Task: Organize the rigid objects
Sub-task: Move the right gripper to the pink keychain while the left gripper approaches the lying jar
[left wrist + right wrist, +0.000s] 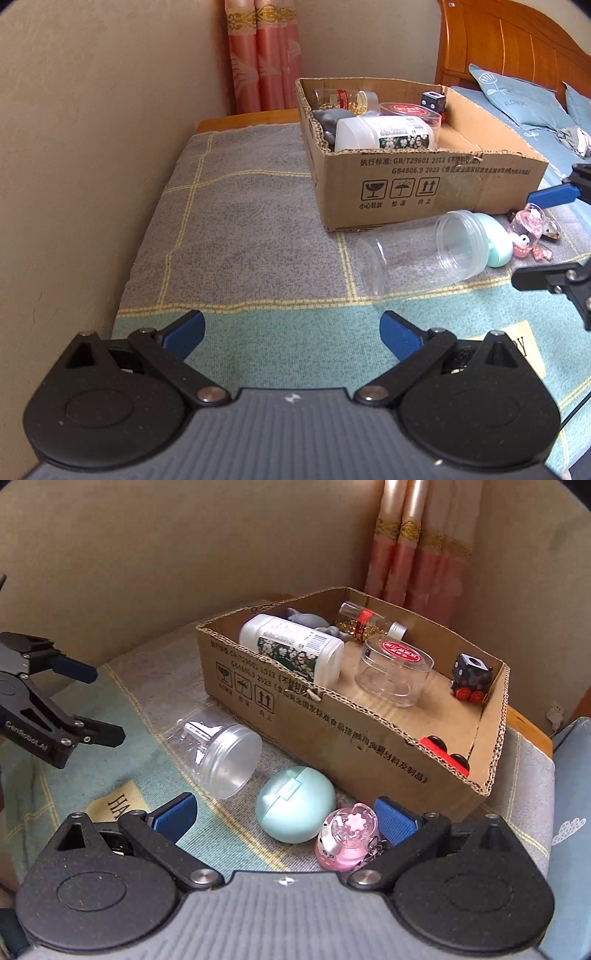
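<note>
A cardboard box (424, 192) (332, 731) stands on the cloth-covered table and holds a white bottle (291, 648), a clear round tub (393, 675), a small bottle of gold beads (364, 624) and a black toy train (471, 677). In front of the box lie a clear plastic jar (417, 254) (221, 757) on its side, a mint egg-shaped case (295, 805) (496, 240) and a pink keychain charm (347, 836) (528, 230). My right gripper (286, 818) (532, 236) is open around the mint case and the charm. My left gripper (291, 332) (107, 701) is open and holds nothing.
A beige wall runs along the table's left side, with pink curtains (264, 55) in the corner. A bed with a wooden headboard (517, 40) and blue pillows (517, 96) lies to the right. The grey-and-teal cloth (240, 221) covers the table.
</note>
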`<action>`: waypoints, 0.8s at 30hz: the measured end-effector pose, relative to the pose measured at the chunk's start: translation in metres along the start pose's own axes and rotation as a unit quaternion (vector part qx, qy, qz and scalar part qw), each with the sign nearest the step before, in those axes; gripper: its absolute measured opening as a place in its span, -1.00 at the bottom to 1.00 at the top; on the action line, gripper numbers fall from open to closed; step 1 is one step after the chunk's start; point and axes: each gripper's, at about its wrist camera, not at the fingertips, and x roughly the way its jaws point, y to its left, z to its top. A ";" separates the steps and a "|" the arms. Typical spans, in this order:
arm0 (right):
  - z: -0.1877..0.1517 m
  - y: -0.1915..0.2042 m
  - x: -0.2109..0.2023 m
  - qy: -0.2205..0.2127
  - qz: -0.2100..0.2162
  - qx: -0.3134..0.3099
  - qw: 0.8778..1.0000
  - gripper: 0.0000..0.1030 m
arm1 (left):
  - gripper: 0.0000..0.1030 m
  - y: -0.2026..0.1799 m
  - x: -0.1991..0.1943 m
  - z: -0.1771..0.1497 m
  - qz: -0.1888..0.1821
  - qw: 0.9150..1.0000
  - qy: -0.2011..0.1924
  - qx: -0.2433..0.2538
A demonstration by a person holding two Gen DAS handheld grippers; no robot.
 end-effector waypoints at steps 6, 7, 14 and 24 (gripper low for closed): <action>-0.013 0.026 -0.019 0.003 0.029 -0.014 0.999 1.00 | 0.95 -0.002 -0.003 -0.002 0.001 1.000 -0.001 0.004; -0.016 0.030 -0.020 0.007 0.037 -0.013 0.999 1.00 | 0.95 -0.002 -0.003 -0.002 0.000 1.000 -0.001 0.004; -0.019 0.038 -0.021 0.008 0.017 -0.031 0.999 1.00 | 0.95 -0.005 -0.008 -0.005 -0.001 1.000 -0.003 0.009; -0.009 0.028 0.011 0.035 0.025 -0.007 0.999 1.00 | 0.95 -0.005 -0.010 -0.009 -0.001 1.000 0.000 0.004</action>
